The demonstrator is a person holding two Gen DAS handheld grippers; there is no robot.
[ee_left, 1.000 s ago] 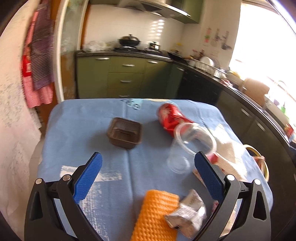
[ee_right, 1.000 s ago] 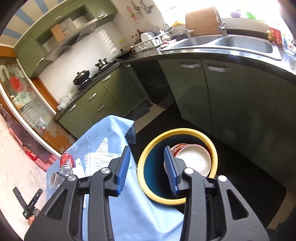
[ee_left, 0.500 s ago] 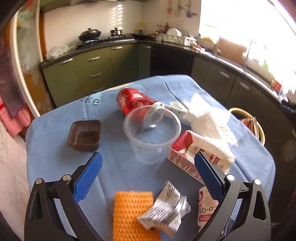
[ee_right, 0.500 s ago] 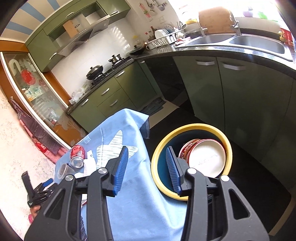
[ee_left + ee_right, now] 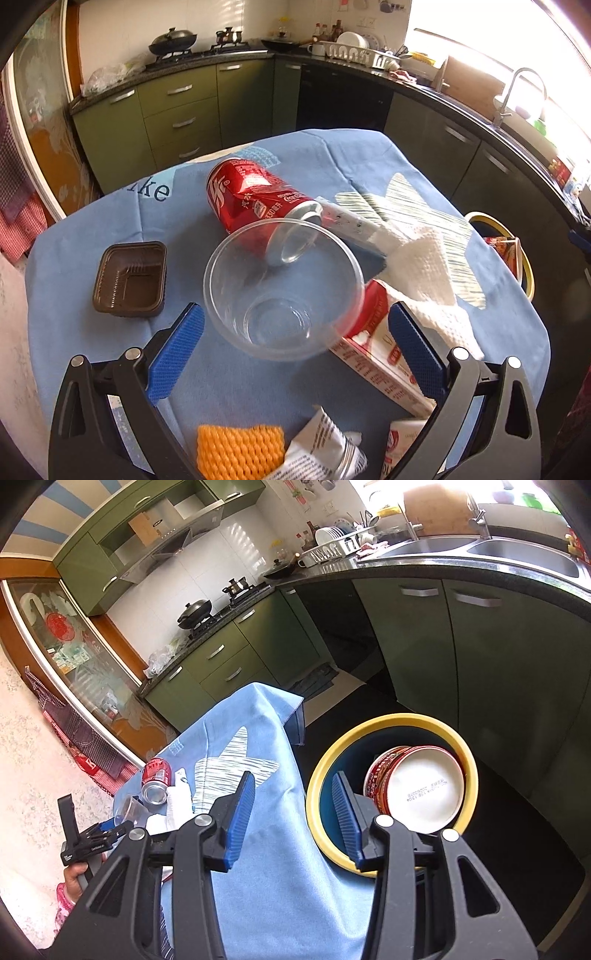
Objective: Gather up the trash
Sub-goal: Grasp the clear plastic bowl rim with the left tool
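My left gripper (image 5: 293, 354) is open and empty, its blue pads on either side of a clear plastic cup (image 5: 282, 290) lying on the blue tablecloth (image 5: 66, 266). Behind the cup lies a crushed red can (image 5: 255, 201). A brown plastic tray (image 5: 129, 278) sits to the left. White tissue (image 5: 421, 266) and a red-and-white carton (image 5: 373, 354) lie to the right. My right gripper (image 5: 293, 812) is open and empty above the table edge, next to a yellow-rimmed bin (image 5: 391, 723) holding a red-and-white paper bowl (image 5: 417, 786).
An orange sponge (image 5: 240, 450) and a crumpled silver wrapper (image 5: 325, 450) lie near the left gripper's base. Green kitchen cabinets (image 5: 177, 110) and a sink counter (image 5: 461, 554) surround the table. The bin (image 5: 517, 243) stands on the floor at the table's right.
The left gripper moved forward and closer to the clear cup, which now lies between its pads. The right gripper stayed by the bin, shifting slightly.
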